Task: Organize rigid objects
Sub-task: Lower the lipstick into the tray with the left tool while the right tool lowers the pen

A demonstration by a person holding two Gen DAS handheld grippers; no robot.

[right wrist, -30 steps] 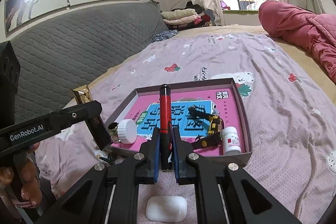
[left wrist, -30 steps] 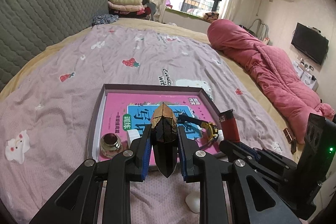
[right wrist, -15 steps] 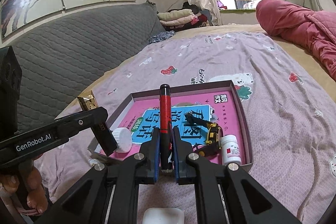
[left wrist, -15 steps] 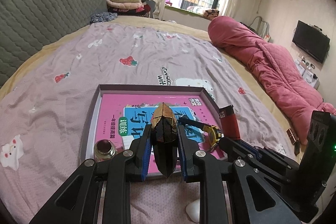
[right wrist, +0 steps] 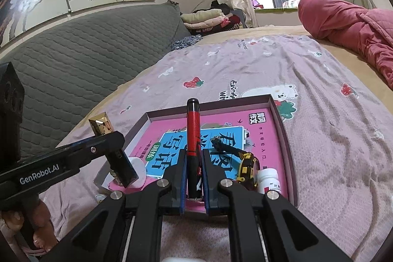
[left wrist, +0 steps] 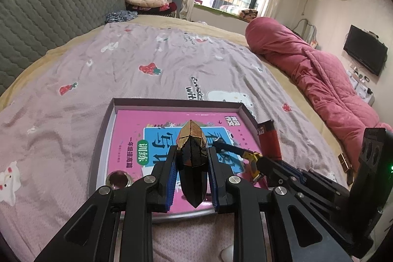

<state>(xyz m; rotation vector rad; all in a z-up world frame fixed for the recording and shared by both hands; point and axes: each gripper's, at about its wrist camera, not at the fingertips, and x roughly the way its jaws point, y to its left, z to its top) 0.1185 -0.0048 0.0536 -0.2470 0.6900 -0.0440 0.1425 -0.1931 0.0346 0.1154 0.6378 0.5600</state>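
Covering the bed [left wrist: 73,95], the pink sheet carries a tray [right wrist: 286,139] lined with a pink book [left wrist: 152,129]. Your left gripper [left wrist: 192,163] clamps a black-and-gold case [left wrist: 192,149] over the tray's near edge; your right gripper [right wrist: 194,163] pinches a red-and-black pen [right wrist: 193,136] above the book.
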